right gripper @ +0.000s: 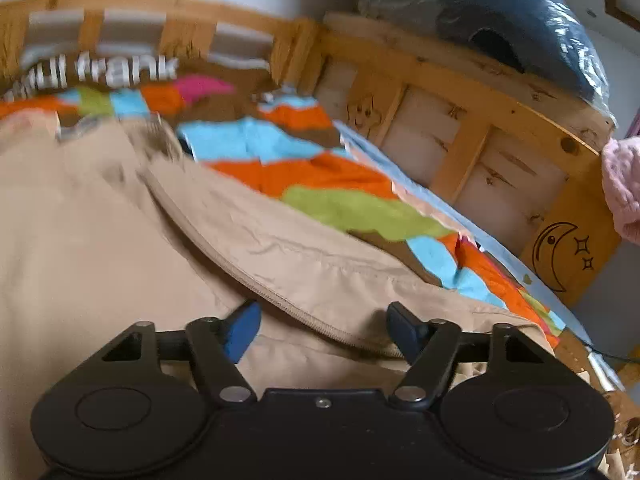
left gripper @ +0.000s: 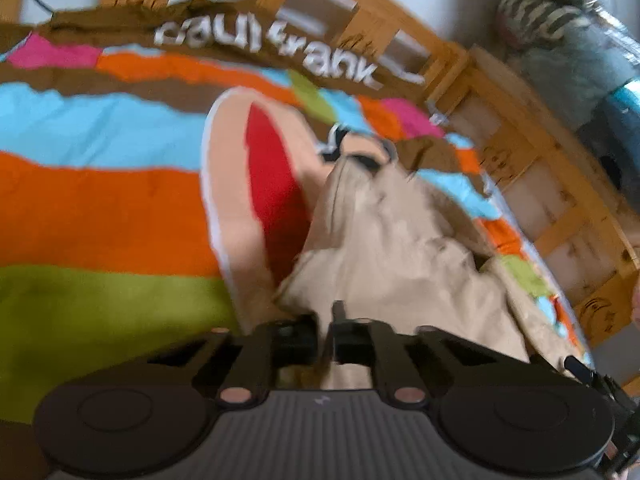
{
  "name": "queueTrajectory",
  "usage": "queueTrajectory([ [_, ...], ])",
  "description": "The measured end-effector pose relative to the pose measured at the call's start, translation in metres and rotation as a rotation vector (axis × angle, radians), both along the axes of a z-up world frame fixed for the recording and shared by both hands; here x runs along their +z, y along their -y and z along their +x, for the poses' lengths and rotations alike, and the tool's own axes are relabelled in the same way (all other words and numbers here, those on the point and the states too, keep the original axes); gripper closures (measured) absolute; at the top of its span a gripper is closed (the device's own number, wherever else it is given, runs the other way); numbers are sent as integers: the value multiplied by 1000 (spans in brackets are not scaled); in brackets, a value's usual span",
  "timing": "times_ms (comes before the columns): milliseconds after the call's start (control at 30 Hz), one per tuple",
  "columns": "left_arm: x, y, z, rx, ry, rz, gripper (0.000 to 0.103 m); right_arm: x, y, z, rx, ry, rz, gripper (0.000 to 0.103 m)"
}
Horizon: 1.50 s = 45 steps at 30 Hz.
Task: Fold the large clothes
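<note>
Soft daylight, motion blur, fisheye warp

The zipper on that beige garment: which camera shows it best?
The right wrist view. There the zipper runs in a long clear line across the beige garment, just ahead of the open right claw. The left wrist view shows the garment bunched and blurred, with no zipper discernible.

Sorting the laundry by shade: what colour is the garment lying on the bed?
Plain beige garment, no pattern; clearest in the right wrist view.
</note>
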State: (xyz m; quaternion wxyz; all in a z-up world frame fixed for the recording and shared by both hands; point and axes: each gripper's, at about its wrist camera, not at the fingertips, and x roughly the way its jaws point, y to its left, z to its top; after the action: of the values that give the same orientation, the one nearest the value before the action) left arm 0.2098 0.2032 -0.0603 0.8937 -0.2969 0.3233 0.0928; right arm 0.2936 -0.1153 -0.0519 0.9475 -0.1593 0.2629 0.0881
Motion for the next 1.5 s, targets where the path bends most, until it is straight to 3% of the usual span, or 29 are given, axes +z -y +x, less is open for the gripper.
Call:
queueTrajectory([
  [167,45,29,-14,-146,187,106,102,22,20,-38,26,-2,19,34],
  [267,76,58,-14,-290,273,114,102,1,24,-41,54,-113,5,35],
  [333,94,87,-10,-403,313,142,103,-6,37,-37,61,-141,85,35],
  [533,130,175,4,-741,337,269,103,43,113,-39,-12,-210,475,43],
  [700,142,245,16,-990,274,395,103,72,206,-59,-68,-344,975,42],
  [800,139,287,16,-1116,213,478,103,73,244,-69,-59,-397,1233,35],
  [867,134,316,14,-1201,174,540,103,66,258,-69,-88,-427,1340,27],
  [933,122,340,4,-1282,153,591,103,60,269,-64,-151,-454,1390,28],
  [1000,113,360,-1,-1354,155,610,103,57,278,-58,-209,-453,1378,35],
  [1067,103,375,-10,-1409,171,614,103,57,286,-54,-266,-426,1313,53],
  [1133,94,389,-17,-1437,196,602,103,59,292,-50,-303,-417,1201,78],
  [1233,80,400,-19,-1436,201,560,103,67,299,-53,-277,-381,1044,93],
  [1400,55,420,-12,-1439,188,525,103,61,302,-50,-227,-355,801,98],
  [1500,34,433,-1,-1448,150,536,102,35,301,-43,-225,-370,710,99],
])
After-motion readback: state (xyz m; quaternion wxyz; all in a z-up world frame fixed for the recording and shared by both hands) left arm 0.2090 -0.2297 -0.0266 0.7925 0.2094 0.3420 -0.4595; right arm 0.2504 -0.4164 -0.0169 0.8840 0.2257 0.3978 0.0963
